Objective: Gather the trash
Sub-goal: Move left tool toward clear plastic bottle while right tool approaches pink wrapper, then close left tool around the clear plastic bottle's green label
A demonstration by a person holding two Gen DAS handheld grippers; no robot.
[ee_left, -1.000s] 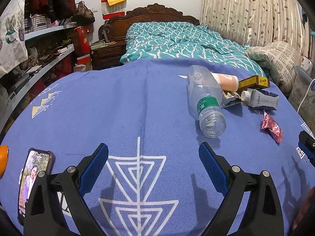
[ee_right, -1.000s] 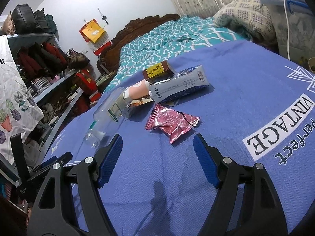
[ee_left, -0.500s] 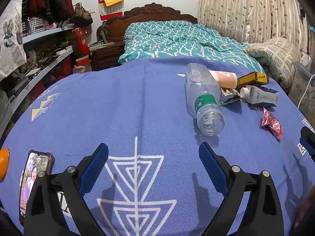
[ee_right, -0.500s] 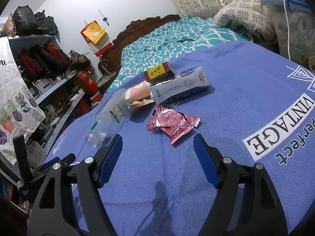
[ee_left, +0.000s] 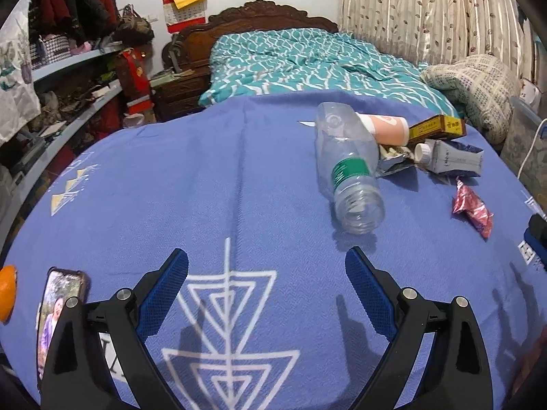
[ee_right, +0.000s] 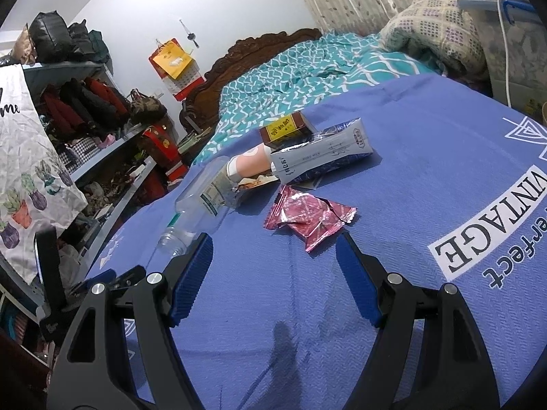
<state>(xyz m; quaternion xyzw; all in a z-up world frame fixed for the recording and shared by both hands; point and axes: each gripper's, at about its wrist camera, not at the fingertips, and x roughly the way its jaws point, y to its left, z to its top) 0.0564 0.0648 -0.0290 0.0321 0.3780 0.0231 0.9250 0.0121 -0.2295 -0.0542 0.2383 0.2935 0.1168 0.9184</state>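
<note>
Trash lies in a cluster on the blue cloth. An empty clear plastic bottle (ee_left: 347,167) (ee_right: 205,201) lies on its side, mouth towards me. Behind it sit a pink tube (ee_left: 386,128) (ee_right: 251,164), a yellow-brown box (ee_left: 437,126) (ee_right: 285,130) and a grey carton (ee_left: 454,160) (ee_right: 324,155). A crumpled red wrapper (ee_left: 473,210) (ee_right: 307,217) lies nearest the right gripper. My left gripper (ee_left: 266,280) stands open over bare cloth, short of the bottle. My right gripper (ee_right: 273,270) is open too, just short of the red wrapper, nothing between its fingers.
A phone (ee_left: 58,307) with its screen lit and an orange thing (ee_left: 7,292) lie at the cloth's left edge. Cluttered shelves (ee_left: 68,102) run along the left. A bed with a teal cover (ee_left: 307,58) is behind, a folded quilt (ee_left: 478,82) and cable at the right.
The left wrist view has shifted slightly, so the bottle and phone sit a little lower and to the left. The right view is nearly unchanged. Both grippers stay open.
</note>
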